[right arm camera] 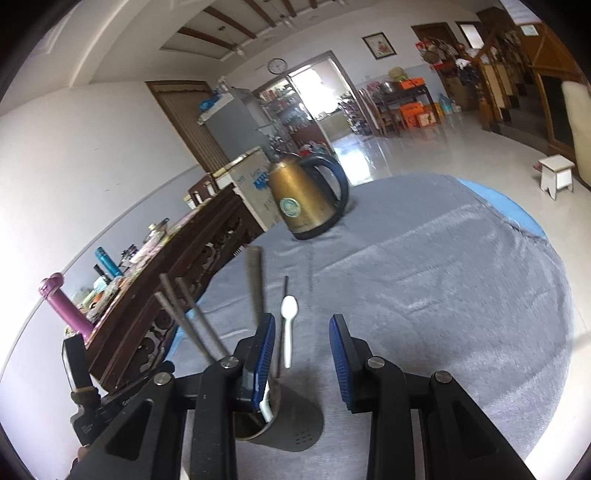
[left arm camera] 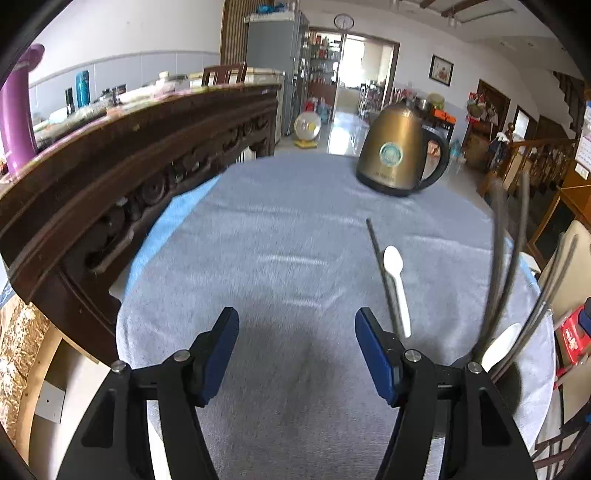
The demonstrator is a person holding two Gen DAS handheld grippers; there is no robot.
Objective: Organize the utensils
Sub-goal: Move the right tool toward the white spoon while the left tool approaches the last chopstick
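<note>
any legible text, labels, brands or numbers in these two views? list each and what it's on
None can be read with confidence.
Kettle: round teal sticker and a faint line of print near the base, both blurred.
White box behind the kettle: blue print, too blurred.
Wall clock: numerals too small.
Red box at the right edge: white print, unreadable.
Utensil holder, white spoon, both grippers: no markings visible.

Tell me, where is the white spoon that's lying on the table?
In both views the white spoon lies flat on the grey cloth, right beside a single chopstick, between the kettle and the utensil cup.
</note>
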